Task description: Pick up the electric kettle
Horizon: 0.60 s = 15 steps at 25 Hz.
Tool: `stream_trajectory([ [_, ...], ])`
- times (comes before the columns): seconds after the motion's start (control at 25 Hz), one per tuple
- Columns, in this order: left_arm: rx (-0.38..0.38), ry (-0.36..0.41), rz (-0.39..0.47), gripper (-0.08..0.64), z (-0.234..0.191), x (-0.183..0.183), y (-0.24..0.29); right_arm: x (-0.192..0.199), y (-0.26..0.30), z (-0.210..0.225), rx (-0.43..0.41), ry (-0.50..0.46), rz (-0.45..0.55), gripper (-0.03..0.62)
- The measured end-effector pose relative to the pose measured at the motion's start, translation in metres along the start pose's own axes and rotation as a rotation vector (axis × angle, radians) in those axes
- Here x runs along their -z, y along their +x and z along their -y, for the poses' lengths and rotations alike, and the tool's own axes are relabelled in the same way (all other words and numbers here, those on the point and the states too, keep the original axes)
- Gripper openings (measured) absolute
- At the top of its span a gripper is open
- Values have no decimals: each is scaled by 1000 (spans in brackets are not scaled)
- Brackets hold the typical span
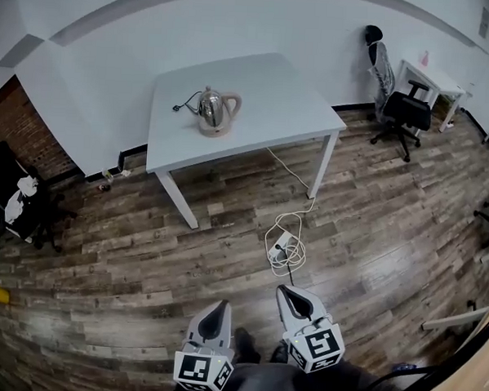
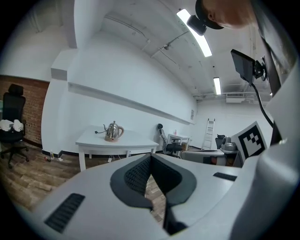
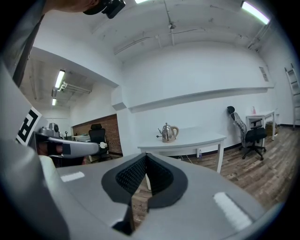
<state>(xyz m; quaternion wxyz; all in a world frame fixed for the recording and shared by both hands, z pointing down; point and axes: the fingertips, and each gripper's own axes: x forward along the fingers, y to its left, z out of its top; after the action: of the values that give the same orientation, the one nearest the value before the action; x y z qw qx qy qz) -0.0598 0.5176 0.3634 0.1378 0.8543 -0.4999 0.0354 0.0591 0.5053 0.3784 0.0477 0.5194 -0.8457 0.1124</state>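
A shiny steel electric kettle with a beige handle and base stands upright on a white table, far ahead of me across the wooden floor. It also shows small in the left gripper view as the kettle and in the right gripper view as the kettle. My left gripper and right gripper are low in the head view, side by side, both shut and empty, well short of the table. Each points roughly level towards the kettle.
A white power strip with coiled cable lies on the floor between me and the table. A black office chair and a small white desk stand at the right. Another dark chair sits at the left by a brick wall.
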Motion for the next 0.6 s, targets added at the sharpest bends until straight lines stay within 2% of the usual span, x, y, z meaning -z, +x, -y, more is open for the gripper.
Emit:
stream_trajectory([
  [0.32,21,-37,8,-2,-32,-3,12,-11,34,-9,13,-25,-11,2],
  [0.6,5,-58,15,-2,-71,-4,6,-16,60,-36,6,-24,-10,2],
])
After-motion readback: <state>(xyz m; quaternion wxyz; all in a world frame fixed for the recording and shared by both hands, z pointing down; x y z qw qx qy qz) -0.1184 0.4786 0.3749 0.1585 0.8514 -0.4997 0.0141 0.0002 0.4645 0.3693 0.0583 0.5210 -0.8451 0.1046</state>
